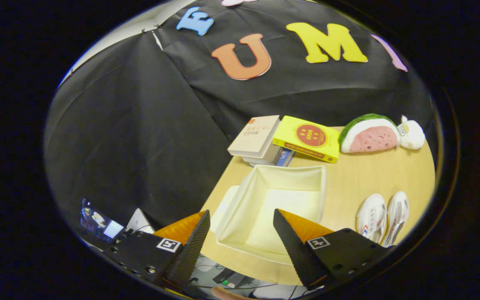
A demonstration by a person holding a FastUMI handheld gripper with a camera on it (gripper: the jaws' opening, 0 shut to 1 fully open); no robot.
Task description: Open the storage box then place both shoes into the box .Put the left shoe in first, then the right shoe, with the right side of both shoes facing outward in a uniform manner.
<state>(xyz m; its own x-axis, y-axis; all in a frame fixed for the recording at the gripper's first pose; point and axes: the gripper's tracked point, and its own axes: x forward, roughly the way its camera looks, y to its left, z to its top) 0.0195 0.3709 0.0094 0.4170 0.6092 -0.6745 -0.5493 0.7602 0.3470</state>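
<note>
A cream fabric storage box (pixel 313 177) stands open on the wooden table, its inside bare. Its lid (pixel 224 204) lies flat against the box's left side. Two white shoes (pixel 383 216) lie side by side to the right of the box, near the table's front edge. My gripper (pixel 242 223) hovers above the box's near rim, open, with nothing between its fingers. One fingertip (pixel 202 225) is over the box's near left corner, the other (pixel 283 223) over the box's inside.
Beyond the box lie a beige book (pixel 254 135) on a stack and a yellow book (pixel 306 137). A watermelon plush (pixel 369 133) and a small white plush (pixel 411 133) sit at the table's back right. The table (pixel 361 175) drops off left of the box.
</note>
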